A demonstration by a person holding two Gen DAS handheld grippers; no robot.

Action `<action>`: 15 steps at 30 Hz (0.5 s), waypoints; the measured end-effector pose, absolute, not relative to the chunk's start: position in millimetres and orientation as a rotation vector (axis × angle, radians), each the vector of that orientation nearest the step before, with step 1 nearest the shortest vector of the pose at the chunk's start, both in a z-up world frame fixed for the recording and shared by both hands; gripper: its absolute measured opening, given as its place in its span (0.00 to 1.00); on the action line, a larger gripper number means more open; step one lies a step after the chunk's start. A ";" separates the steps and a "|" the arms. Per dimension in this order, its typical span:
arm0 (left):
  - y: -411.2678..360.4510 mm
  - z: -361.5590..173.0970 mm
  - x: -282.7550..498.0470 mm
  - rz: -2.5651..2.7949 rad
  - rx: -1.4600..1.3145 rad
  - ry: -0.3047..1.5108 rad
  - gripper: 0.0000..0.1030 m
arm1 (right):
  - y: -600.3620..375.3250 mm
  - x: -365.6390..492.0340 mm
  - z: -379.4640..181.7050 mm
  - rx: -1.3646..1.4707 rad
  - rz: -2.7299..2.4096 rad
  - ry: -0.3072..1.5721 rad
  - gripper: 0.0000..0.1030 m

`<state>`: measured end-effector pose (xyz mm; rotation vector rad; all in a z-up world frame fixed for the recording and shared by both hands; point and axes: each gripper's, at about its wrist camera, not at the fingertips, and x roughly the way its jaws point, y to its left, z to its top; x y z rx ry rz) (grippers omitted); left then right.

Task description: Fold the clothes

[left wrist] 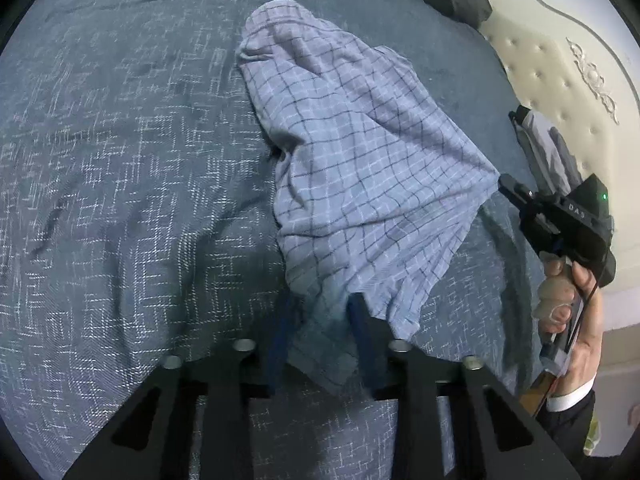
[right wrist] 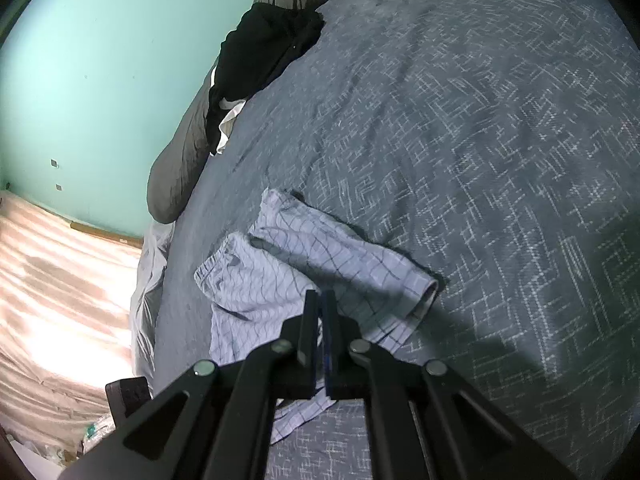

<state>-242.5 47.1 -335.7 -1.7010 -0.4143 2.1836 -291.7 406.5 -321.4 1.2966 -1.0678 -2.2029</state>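
Observation:
A light blue checked garment (left wrist: 352,168) lies crumpled on the dark blue patterned bed cover (left wrist: 120,160). My left gripper (left wrist: 320,312) has cloth between its fingers, which stand some way apart, near the garment's near edge. My right gripper (left wrist: 506,186) is shut on the garment's right corner and pulls it taut. In the right wrist view the right gripper (right wrist: 319,300) is shut on the garment's (right wrist: 320,264) edge, with the rest spread on the bed cover (right wrist: 480,160).
A cream tufted headboard (left wrist: 560,80) stands at the right. A black garment (right wrist: 264,48) and a grey pillow or duvet (right wrist: 176,168) lie at the bed's far edge by a turquoise wall (right wrist: 100,60). The floor (right wrist: 60,300) shows beside the bed.

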 end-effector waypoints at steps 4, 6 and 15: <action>51.1 -330.6 -240.2 2.183 -1.688 -0.413 0.18 | 407.5 -292.2 -320.7 1.293 -2.203 -1.075 0.02; 52.4 -327.3 -240.3 2.186 -1.678 -0.406 0.10 | 408.2 -292.1 -319.4 1.286 -2.206 -1.078 0.02; 45.0 -317.4 -240.7 2.155 -1.631 -0.382 0.08 | 426.0 -293.2 -315.0 1.255 -2.239 -1.116 0.02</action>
